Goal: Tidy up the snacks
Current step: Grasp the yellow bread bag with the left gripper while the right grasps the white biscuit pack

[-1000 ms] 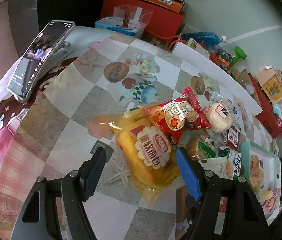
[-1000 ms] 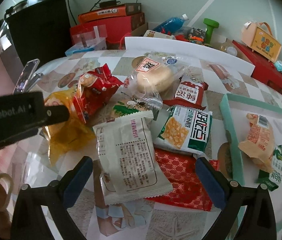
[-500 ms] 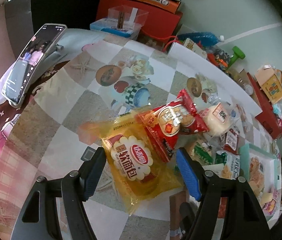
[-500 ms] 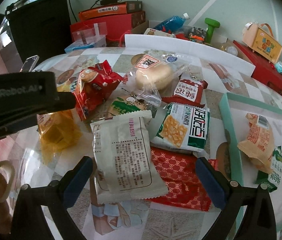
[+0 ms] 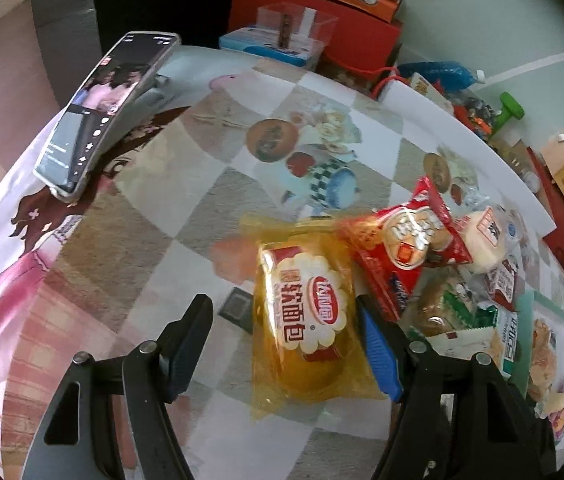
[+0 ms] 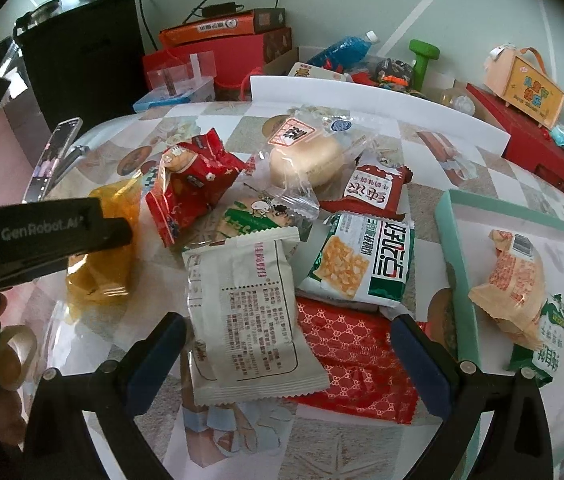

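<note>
The left gripper [image 5: 286, 344] stood with its jaws apart around a yellow bread packet [image 5: 310, 320] lying on the table [image 5: 185, 216], its right finger touching the packet. The right gripper [image 6: 290, 356] hung wide apart over a white snack packet [image 6: 249, 312], beside the green tray [image 6: 448, 248].

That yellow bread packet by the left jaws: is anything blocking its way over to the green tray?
Yes. Between the yellow bread packet and the green tray lies the pile of snacks, with the red snack bag right beside the packet. The left gripper would probably have to lift it over them.
</note>
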`<state>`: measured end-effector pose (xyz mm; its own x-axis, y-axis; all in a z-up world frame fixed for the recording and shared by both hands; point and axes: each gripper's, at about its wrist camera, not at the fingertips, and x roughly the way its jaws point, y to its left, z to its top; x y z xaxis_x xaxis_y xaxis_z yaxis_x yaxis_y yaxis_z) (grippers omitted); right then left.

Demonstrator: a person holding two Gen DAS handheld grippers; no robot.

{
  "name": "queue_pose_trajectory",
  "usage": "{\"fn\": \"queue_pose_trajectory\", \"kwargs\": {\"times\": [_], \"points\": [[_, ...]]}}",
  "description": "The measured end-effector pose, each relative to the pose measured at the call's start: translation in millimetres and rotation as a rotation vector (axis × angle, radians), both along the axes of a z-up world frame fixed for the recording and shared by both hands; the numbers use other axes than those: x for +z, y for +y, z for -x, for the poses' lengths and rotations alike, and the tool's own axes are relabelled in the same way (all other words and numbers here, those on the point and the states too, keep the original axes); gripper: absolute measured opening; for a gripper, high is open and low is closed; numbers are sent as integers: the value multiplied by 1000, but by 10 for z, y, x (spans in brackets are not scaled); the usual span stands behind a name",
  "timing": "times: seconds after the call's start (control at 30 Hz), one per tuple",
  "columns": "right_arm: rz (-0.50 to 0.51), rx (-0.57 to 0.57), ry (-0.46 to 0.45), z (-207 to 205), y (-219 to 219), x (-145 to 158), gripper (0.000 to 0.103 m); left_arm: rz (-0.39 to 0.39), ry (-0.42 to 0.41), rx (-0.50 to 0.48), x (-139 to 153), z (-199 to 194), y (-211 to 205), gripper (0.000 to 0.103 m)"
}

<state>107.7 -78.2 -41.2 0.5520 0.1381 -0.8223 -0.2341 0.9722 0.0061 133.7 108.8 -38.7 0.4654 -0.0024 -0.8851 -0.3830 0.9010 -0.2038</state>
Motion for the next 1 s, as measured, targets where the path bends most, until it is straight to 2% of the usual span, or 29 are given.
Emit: {"fn": "queue_pose_trajectory", "kwargs": {"times": [0.17, 0.23, 0.33, 0.5, 0.7, 1.0], "points": [[-14, 27, -6, 18, 14, 25, 93, 7, -10, -9, -1, 0, 7, 71], [-23, 44, 2, 19, 25, 27, 83, 0, -18, -39, 13, -15, -52, 63], [-31, 64, 8, 30, 51, 23, 76, -2, -18, -75, 11, -48, -134, 55], [-33, 91, 12, 47, 98, 14, 63, -17, -19, -92, 5, -55, -161, 48], [-45, 52, 10, 13, -9, 27, 58, -35, 4, -99, 11, -17, -171, 45], [-57, 23, 7, -5, -121, 62, 56, -40, 23, -97, 1, 52, -186, 44]]}}
